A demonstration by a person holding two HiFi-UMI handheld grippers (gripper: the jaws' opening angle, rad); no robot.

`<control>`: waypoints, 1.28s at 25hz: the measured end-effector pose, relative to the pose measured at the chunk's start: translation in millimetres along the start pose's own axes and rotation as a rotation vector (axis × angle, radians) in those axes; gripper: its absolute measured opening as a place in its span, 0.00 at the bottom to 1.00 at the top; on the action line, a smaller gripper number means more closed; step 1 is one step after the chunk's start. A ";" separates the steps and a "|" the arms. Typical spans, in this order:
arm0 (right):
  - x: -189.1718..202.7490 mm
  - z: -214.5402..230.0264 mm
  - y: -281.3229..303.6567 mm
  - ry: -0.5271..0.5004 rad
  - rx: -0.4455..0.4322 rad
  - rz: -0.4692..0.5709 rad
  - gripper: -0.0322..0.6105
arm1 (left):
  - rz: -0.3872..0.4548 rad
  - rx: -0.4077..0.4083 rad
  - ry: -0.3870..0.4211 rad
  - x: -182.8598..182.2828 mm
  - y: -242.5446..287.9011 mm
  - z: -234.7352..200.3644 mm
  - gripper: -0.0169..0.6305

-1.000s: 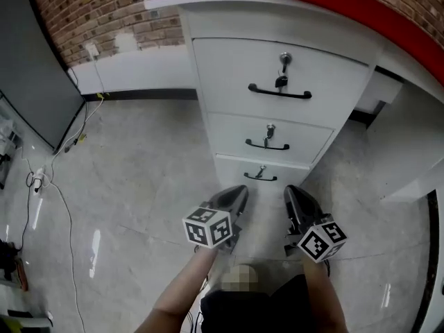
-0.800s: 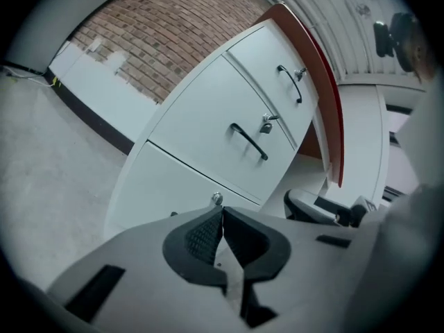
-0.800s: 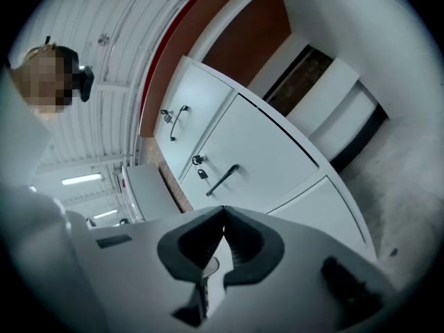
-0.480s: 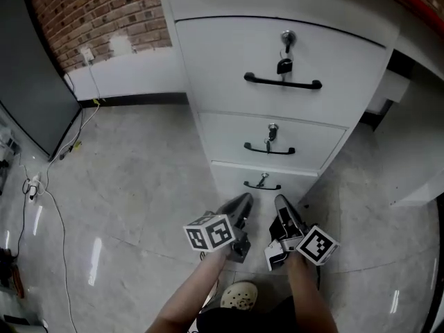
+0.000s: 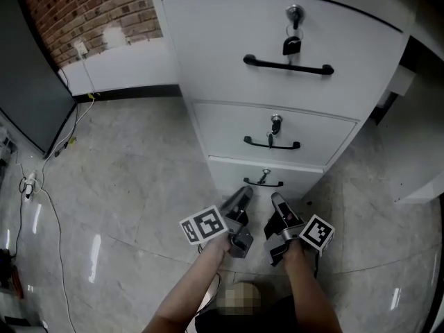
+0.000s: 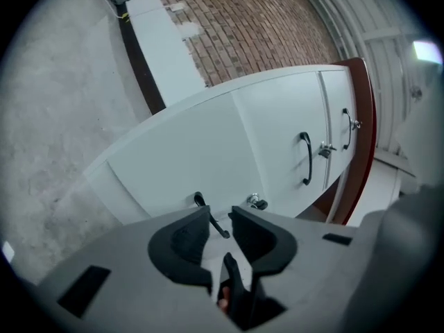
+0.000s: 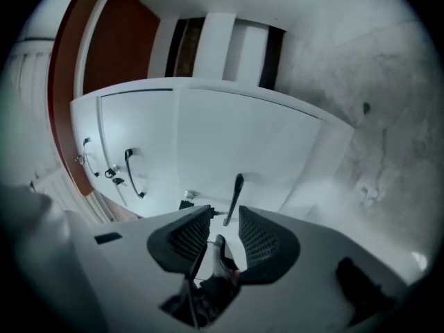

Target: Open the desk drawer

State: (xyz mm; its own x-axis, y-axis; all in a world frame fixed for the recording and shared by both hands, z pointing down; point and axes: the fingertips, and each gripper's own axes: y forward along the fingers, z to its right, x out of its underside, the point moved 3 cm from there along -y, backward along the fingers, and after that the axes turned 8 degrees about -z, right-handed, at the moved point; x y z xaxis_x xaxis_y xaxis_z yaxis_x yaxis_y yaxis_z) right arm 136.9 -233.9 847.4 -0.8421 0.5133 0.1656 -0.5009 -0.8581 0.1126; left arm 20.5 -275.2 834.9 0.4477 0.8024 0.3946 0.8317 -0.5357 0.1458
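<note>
A white desk cabinet has three drawers; the bottom drawer (image 5: 232, 174) is closed and carries a small black handle (image 5: 263, 182). Both grippers hover low over the floor just in front of it. My left gripper (image 5: 243, 194) points at the handle's left part, my right gripper (image 5: 277, 200) at its right part. In the left gripper view the jaws (image 6: 220, 215) stand slightly apart, having just been opening, and the handle (image 6: 203, 205) shows beyond the gap. In the right gripper view the jaws (image 7: 225, 214) have also just been opening, with the handle (image 7: 236, 189) ahead of them. Neither grips anything.
Above are the middle drawer's handle (image 5: 272, 143) with a key and the top drawer's handle (image 5: 288, 66) with a small padlock. A brick wall (image 5: 83, 5) and a dark panel (image 5: 28, 96) stand at the left. Cables (image 5: 48, 186) trail over the grey floor.
Both grippers have sunk towards the bottom drawer and rolled. The cabinet now fills more of the head view.
</note>
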 end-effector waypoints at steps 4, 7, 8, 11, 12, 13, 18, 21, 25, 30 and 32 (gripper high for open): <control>-13.1 12.3 10.0 0.017 -0.005 0.037 0.25 | -0.004 -0.001 -0.065 0.0 10.0 -10.8 0.32; -20.7 9.9 20.5 -0.003 -0.027 0.049 0.25 | 0.014 0.007 -0.105 -2.2 16.1 -18.5 0.32; -21.9 10.6 24.1 0.003 -0.024 0.054 0.25 | 0.020 0.011 -0.114 -3.3 18.1 -20.7 0.32; -22.9 17.0 33.2 0.032 -0.007 0.054 0.25 | 0.024 -0.012 -0.094 -5.8 23.9 -27.3 0.32; -22.1 18.3 35.6 0.036 -0.007 0.048 0.25 | 0.022 -0.024 -0.083 -6.2 25.2 -29.8 0.32; -21.1 18.9 37.5 0.036 -0.010 0.043 0.25 | 0.021 -0.033 -0.076 -6.7 26.1 -31.9 0.31; -21.0 20.5 37.3 0.064 -0.030 0.072 0.18 | 0.035 -0.016 -0.092 -7.2 28.4 -35.6 0.28; -21.1 19.8 37.3 0.070 -0.038 0.091 0.16 | 0.056 0.006 -0.114 -6.5 28.2 -34.7 0.27; -20.2 18.0 37.7 0.083 -0.034 0.092 0.13 | 0.068 0.042 -0.126 -6.1 29.8 -28.7 0.16; -21.6 16.7 37.8 0.025 -0.021 0.081 0.13 | 0.051 0.062 -0.135 -6.3 30.3 -27.1 0.12; -20.8 17.0 37.6 0.038 -0.024 0.084 0.12 | 0.046 0.046 -0.129 -6.3 29.9 -26.6 0.12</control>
State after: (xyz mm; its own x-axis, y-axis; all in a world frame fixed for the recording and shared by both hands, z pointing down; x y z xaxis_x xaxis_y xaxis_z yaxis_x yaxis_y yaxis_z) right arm 139.0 -276.7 864.8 -0.8883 0.4386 0.1360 -0.4320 -0.8986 0.0766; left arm 33.9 -303.3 861.0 0.5214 0.8062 0.2796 0.8224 -0.5622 0.0876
